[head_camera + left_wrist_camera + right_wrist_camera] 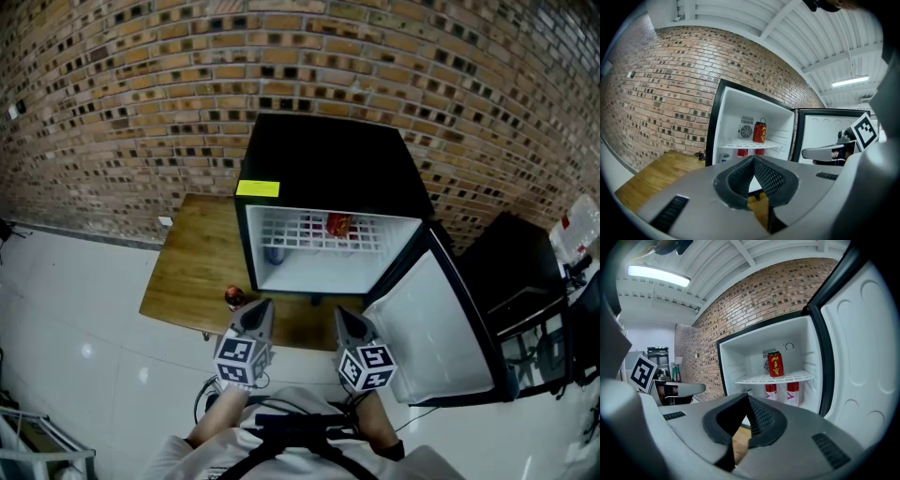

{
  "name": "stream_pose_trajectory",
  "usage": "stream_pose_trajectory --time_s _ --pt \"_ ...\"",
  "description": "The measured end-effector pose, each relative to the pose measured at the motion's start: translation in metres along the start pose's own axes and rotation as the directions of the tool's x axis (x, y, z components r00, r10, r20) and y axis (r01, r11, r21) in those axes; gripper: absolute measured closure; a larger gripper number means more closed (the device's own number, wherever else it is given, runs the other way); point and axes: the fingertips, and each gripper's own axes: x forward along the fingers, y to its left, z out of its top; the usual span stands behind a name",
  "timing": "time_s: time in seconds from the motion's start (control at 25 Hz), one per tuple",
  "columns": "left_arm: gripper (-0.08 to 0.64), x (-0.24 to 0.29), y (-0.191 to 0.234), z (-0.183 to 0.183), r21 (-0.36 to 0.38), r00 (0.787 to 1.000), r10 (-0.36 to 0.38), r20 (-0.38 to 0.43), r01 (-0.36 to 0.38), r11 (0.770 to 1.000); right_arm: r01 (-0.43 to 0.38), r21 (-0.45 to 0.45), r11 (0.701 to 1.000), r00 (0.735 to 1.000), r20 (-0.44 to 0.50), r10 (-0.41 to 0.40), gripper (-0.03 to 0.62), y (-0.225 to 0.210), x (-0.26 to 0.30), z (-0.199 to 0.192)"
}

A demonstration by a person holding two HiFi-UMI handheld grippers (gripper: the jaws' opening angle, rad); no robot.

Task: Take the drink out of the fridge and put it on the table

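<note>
Left gripper (753, 159): I hold it level before the fridge (328, 159), jaws pressed together, nothing in them.
Right gripper (746, 399): the same, closed and empty, beside the left.
Drink (775, 363): a red can upright on the upper wire shelf (776, 378), with two more red cans (783, 393) below it.
Step in hand: I judge it the reach, not yet begun.
How to do it well: I would open one gripper wide before entering, go in above the shelf, take the can at mid-body and keep it upright past the open door (431, 328).
Table (197, 262): wooden, with bare board left of the fridge; one can (234, 298) stands near the front edge.
Room: brick wall (112, 94), pale glossy floor (75, 319).
</note>
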Motion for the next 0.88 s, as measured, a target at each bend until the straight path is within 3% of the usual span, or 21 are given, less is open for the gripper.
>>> stream_pose_trajectory --time_s 0.88 --pt "0.56 0.0011 -0.0019 -0.0004 -0.007 1.0 -0.014 -0.01 0.014 1.0 0.003 -0.025 1.0 1.0 0.0 -0.003 0.583 -0.0011 0.0005 0.0005"
